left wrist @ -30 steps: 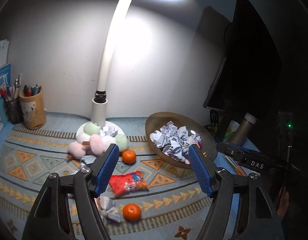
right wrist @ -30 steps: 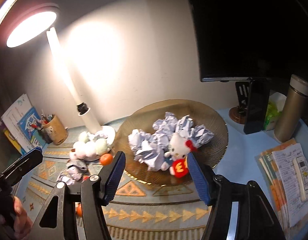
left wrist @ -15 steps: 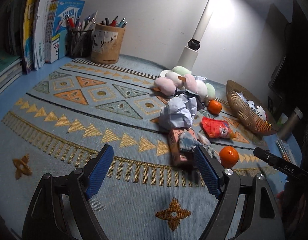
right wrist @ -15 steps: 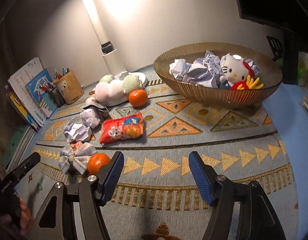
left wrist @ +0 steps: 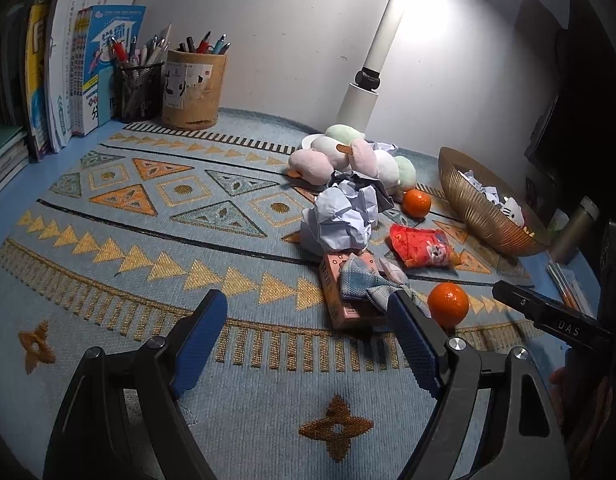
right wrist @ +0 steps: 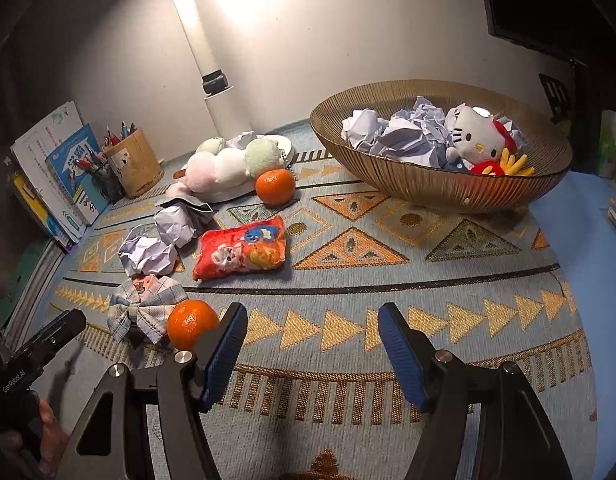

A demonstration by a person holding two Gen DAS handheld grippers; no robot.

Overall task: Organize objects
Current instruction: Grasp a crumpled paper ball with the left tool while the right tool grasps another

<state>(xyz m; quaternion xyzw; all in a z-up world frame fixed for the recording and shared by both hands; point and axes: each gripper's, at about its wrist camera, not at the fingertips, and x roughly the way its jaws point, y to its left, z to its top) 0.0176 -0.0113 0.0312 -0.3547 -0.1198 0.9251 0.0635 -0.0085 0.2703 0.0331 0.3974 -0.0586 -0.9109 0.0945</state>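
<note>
My left gripper (left wrist: 308, 336) is open and empty, low over the patterned mat (left wrist: 148, 240). Just past its right finger lie a pink box (left wrist: 335, 292) with a plaid bow (left wrist: 367, 280) on it, and an orange (left wrist: 447, 304). My right gripper (right wrist: 311, 344) is open and empty; the same orange (right wrist: 192, 322) and bow (right wrist: 148, 308) sit by its left finger. Crumpled paper balls (right wrist: 148, 250), a red snack bag (right wrist: 242, 248), a second orange (right wrist: 275, 186) and pastel plush balls (right wrist: 228, 162) lie beyond. A ribbed brown bowl (right wrist: 439, 184) holds crumpled paper and a white cat plush (right wrist: 473, 134).
A lamp pole (left wrist: 381, 44) rises at the back. A wooden pen cup (left wrist: 194, 88), a mesh pen holder (left wrist: 138, 90) and standing books (left wrist: 68, 72) line the back left. A metal bottle (left wrist: 575, 232) and papers lie right of the bowl.
Both grippers have dropped from a high view to low over the mat's near edge. The left one swung left, so the bowl now sits far right in its view.
</note>
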